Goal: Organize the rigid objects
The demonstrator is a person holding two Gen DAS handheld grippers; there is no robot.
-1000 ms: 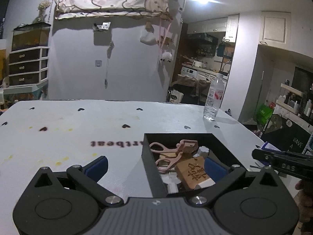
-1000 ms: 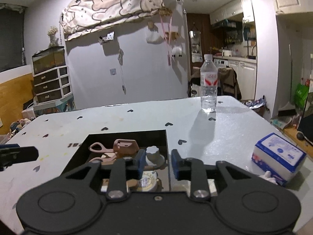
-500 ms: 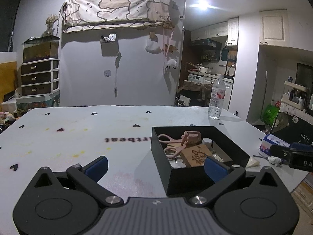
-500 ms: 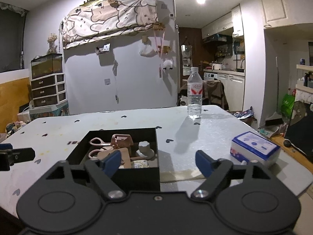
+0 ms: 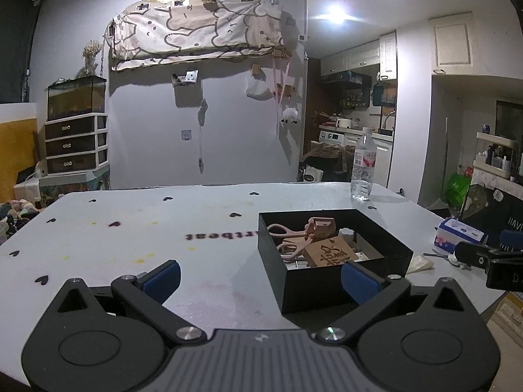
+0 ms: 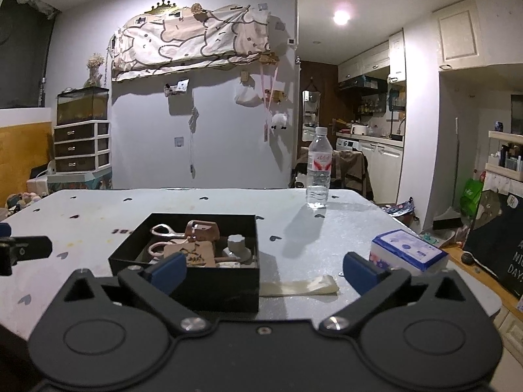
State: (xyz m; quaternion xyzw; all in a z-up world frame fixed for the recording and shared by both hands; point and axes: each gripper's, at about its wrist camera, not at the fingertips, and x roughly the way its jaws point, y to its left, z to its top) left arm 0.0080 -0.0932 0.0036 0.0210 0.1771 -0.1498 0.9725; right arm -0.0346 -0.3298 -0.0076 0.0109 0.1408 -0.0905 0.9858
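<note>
A black open box (image 5: pixel 343 285) sits on the white table (image 5: pixel 137 228); it also shows in the right wrist view (image 6: pixel 212 285). Inside lie pink scissors (image 5: pixel 287 230), a wooden tile with black characters (image 5: pixel 330 251), a pink block (image 6: pixel 202 230) and a white knob (image 6: pixel 238 245). My left gripper (image 5: pixel 260 276) is open and empty, low over the table, in front of and left of the box. My right gripper (image 6: pixel 263 268) is open and empty, in front of the box's right half.
A water bottle (image 6: pixel 318 176) stands at the table's far right. A blue-and-white tissue pack (image 6: pixel 408 251) lies at the right edge. A pale strip (image 6: pixel 297 287) lies just right of the box. The table's near and right edges are close.
Both grippers have pulled back from above the box and sunk lower. My right gripper went from nearly shut over the box to wide open. The left stayed open.
</note>
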